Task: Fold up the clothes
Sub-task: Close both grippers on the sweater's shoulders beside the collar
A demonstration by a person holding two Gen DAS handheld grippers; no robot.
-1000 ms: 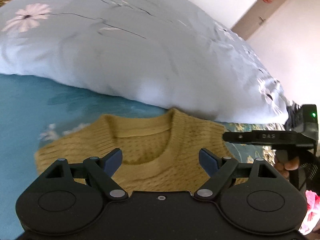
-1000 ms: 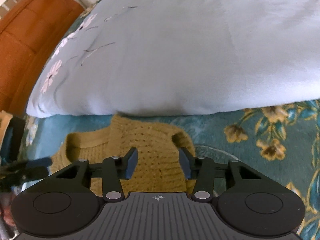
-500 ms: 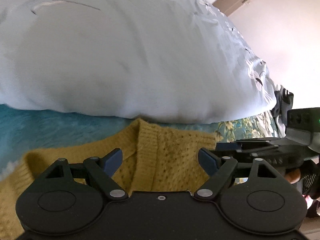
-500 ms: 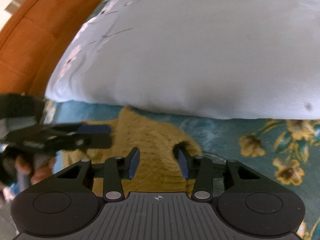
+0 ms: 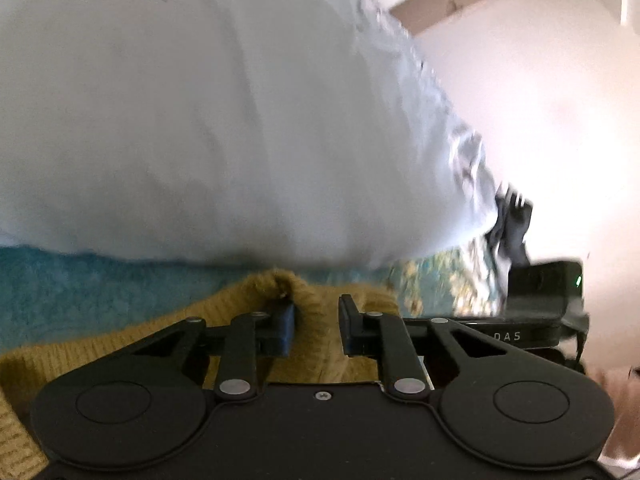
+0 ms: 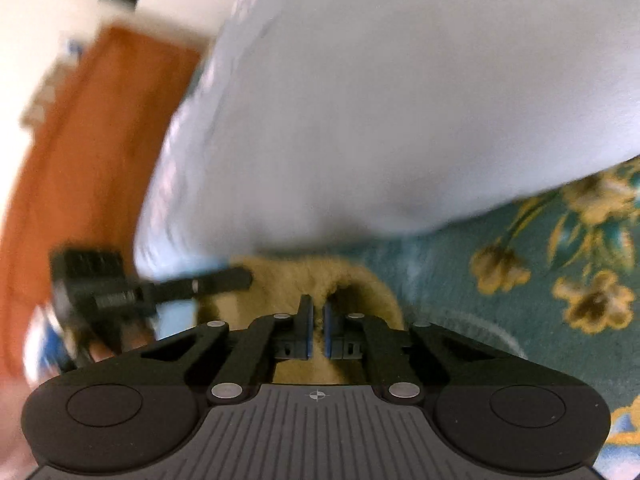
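bright daylight fills the room, and the wall on the far right is washed out to a pinkish-white glare. the big pale duvet is smeared with motion blur, its creases streaked. a dark shadow sits under its near edge where the yellow sweater meets it. the orange headboard on the left is badly blurred. both views bulge at the edges, corners cut to black. the near black gripper bodies stay sharp.
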